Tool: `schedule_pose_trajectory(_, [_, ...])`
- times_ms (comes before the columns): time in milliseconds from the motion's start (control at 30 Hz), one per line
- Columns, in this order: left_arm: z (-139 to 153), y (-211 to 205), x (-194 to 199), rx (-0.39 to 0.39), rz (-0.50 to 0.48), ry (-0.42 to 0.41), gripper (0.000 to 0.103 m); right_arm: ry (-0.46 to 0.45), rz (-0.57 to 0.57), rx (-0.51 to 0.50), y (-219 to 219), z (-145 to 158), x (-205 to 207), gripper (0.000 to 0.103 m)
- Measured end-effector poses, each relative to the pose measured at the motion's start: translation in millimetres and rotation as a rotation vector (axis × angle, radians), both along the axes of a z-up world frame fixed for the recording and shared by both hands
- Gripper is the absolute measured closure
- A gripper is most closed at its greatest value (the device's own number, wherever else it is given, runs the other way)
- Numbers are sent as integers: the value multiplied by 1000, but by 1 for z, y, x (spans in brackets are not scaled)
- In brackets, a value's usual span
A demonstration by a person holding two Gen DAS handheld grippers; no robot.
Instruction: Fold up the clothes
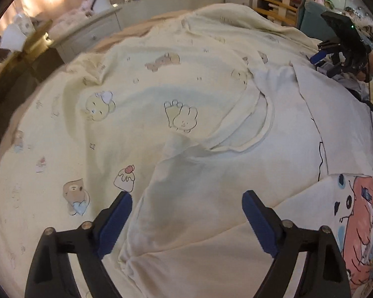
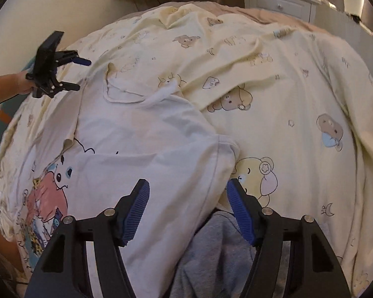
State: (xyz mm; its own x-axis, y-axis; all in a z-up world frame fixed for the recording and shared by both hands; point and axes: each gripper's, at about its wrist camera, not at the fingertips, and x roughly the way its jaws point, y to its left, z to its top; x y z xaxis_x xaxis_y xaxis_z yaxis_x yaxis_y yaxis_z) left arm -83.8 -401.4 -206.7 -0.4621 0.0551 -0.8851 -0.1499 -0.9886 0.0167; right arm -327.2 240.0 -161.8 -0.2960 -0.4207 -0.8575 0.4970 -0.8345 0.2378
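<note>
You are working over a bed spread with a cartoon-print quilt [image 1: 99,124], and in the left wrist view your left gripper [image 1: 186,213] is hovering with jaws wide apart and empty above the near sleeve of the white T-shirt [image 1: 236,173] lying on it. In the right wrist view your right gripper [image 2: 187,198] is hanging just as open and empty over the shirt's right sleeve, a grey garment [image 2: 216,253] lying underneath; if you are folding a sleeve inward, be pinching only the shirt's edge, clear of quilt and grey cloth.

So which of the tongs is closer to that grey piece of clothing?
Right. The right tongs hang just above the grey garment; the left tongs are across the white T-shirt.
</note>
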Motion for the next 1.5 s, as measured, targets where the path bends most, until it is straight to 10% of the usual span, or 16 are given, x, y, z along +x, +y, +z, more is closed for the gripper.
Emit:
schedule_pose_trajectory(300, [-10, -38, 17, 87, 43, -25, 22, -19, -15, -3, 16, -4, -13, 34])
schedule_pose_trajectory(567, [-28, 1, -21, -61, -20, -50, 22, -82, -24, 10, -5, -22, -51, 34])
schedule_pose_trajectory(1033, [-20, 27, -64, -29, -92, -10, 22, -30, 52, 69, -70, -15, -87, 34])
schedule_pose_trajectory(1233, [-32, 35, -75, -88, -67, -82, 73, -46, 155, 192, -113, -35, -103, 34])
schedule_pose_trajectory(1400, [-23, 33, -72, -108, -59, -77, 97, -38, 242, 286, -133, -42, -97, 99])
schedule_pose_trajectory(1500, [-3, 32, -66, -111, -77, -48, 98, 34, 280, 271, -132, -17, -80, 100])
